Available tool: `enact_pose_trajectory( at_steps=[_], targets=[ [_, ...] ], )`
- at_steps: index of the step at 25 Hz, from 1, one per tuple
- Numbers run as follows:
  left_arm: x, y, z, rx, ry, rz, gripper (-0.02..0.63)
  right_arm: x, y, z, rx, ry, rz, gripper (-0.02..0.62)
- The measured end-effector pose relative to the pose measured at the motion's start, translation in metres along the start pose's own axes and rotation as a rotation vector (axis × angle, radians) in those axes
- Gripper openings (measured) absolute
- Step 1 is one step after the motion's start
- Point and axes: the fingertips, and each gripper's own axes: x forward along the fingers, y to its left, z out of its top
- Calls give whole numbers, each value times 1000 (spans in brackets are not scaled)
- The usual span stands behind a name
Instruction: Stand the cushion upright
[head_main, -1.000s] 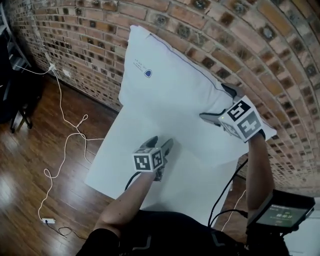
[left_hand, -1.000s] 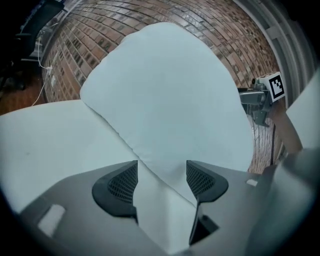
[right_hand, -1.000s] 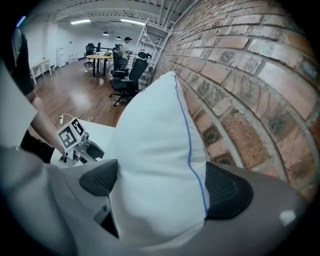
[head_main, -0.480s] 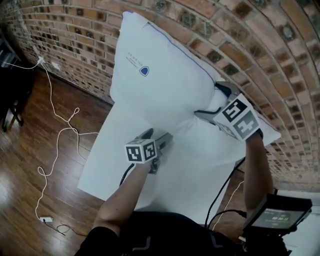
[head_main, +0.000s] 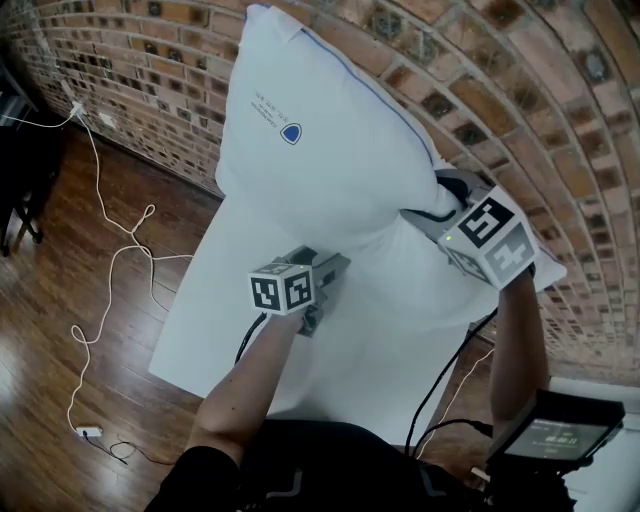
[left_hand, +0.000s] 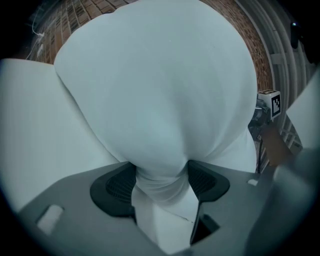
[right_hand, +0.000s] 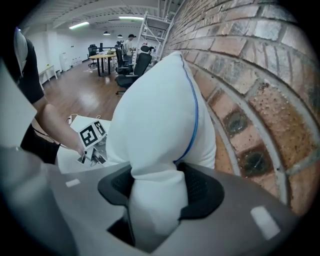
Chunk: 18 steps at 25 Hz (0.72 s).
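Brick wall (head_main: 560, 90) behind; wood floor (head_main: 60, 250) with a white cable (head_main: 110, 270) left of the left tongs. A white surface (head_main: 230, 300) lies under both tongs. We note the cushion (head_main: 320, 170) upright on its edge against the wall, just beyond both tongs.

Left tongs (head_main: 330, 275): jaws closing, pads pinching a fold of its lower front.

Right tongs (head_main: 435, 200): jaws closing, clamped on its corner beside the blue piping (right_hand: 194, 115).

Above the left tongs we see a small blue shield logo (head_main: 291, 133) and a line of print (head_main: 265, 103), too small to read.
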Motion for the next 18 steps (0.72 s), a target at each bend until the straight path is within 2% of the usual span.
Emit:
enact_pose_trajectory(
  at_steps=[5, 11, 13, 16, 18],
  targets=[
    [2, -11, 9, 47, -31, 10, 229, -13, 3, 4, 19, -44, -6, 179],
    [-11, -22, 18, 116, -44, 81, 113, -29, 7, 11, 32, -104, -35, 139],
    [-15, -29, 20, 151, -48, 104, 91, -40, 9, 12, 46, -125, -51, 132],
    [-22, -43, 25, 249, -35, 121, 79, -55, 11, 13, 71, -154, -96, 124],
    [-31, -50, 27, 260, -55, 136, 60, -62, 14, 15, 64, -190, -97, 118]
  ],
)
